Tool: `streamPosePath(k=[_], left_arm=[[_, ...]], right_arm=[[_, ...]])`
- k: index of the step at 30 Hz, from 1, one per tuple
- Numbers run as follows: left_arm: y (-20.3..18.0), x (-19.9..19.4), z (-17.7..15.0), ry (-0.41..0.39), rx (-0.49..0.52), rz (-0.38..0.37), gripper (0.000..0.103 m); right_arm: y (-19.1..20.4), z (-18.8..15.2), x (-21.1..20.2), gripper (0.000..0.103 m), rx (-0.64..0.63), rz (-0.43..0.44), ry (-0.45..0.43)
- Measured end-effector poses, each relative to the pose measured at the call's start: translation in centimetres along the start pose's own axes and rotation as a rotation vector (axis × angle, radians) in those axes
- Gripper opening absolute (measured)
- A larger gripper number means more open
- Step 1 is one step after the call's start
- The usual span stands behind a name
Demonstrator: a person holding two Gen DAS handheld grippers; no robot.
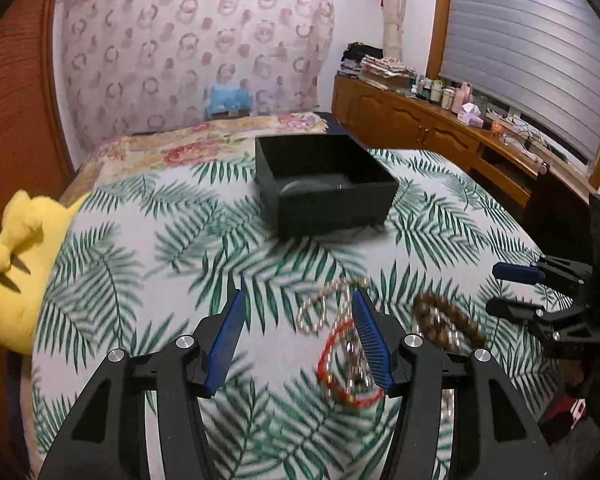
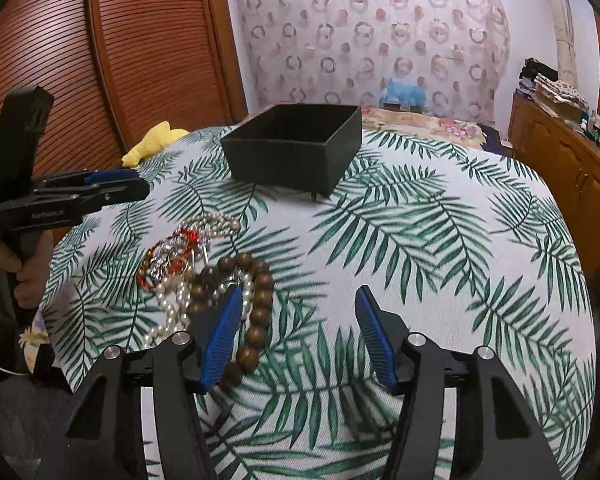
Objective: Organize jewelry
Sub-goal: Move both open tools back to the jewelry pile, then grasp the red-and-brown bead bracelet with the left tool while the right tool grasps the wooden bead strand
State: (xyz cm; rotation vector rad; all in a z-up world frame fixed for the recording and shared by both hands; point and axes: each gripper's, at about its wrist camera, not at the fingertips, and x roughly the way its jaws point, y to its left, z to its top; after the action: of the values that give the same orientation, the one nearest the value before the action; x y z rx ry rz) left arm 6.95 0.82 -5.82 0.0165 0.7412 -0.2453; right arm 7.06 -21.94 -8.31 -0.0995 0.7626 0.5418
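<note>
A pile of jewelry lies on the palm-leaf bedspread: a brown wooden bead bracelet (image 2: 256, 300) (image 1: 448, 320), a pearl strand (image 2: 212, 222) (image 1: 320, 304), a red cord bracelet (image 2: 168, 264) (image 1: 340, 368) and silvery chains. An open dark box (image 1: 324, 184) (image 2: 296, 148) stands farther back. My left gripper (image 1: 300, 312) is open and empty, its right finger over the red cord and chains. My right gripper (image 2: 298, 308) is open and empty, its left finger over the wooden beads. Each gripper shows in the other's view: the right (image 1: 512, 288), the left (image 2: 116, 184).
A yellow plush toy (image 1: 16, 272) (image 2: 152, 146) lies at the bed's left edge. A wooden slatted wardrobe (image 2: 100, 60) stands left. A wooden sideboard (image 1: 440, 128) with bottles and folded cloth runs along the right. A blue plush (image 2: 404, 94) sits at the headboard.
</note>
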Motion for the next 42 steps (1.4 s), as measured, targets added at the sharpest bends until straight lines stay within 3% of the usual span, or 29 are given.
streamPosePath(k=[4, 13, 24, 28, 42], left_arm=[[0.2, 0.0, -1.7, 0.030, -0.018, -0.005, 0.051], [-0.4, 0.8, -3.8, 0.089, -0.041, -0.046, 0.026], [-1.2, 2.2, -4.4, 0.113, -0.049, -0.030, 0.023], [-1.3, 2.3, -4.4, 0.111, -0.051, -0.044, 0.014], [-0.2, 2.8, -3.8, 0.113, -0.103, -0.067, 0.011]], right_arm=[[0.6, -0.6, 0.3, 0.056, -0.019, -0.006, 0.013], [1.6, -1.3, 1.1, 0.054, -0.048, -0.040, 0.022], [1.8, -1.4, 1.1, 0.053, -0.053, -0.056, 0.010], [1.7, -1.4, 1.0, 0.053, -0.053, -0.059, 0.008], [1.8, -1.6, 1.0, 0.053, -0.057, -0.061, 0.013]])
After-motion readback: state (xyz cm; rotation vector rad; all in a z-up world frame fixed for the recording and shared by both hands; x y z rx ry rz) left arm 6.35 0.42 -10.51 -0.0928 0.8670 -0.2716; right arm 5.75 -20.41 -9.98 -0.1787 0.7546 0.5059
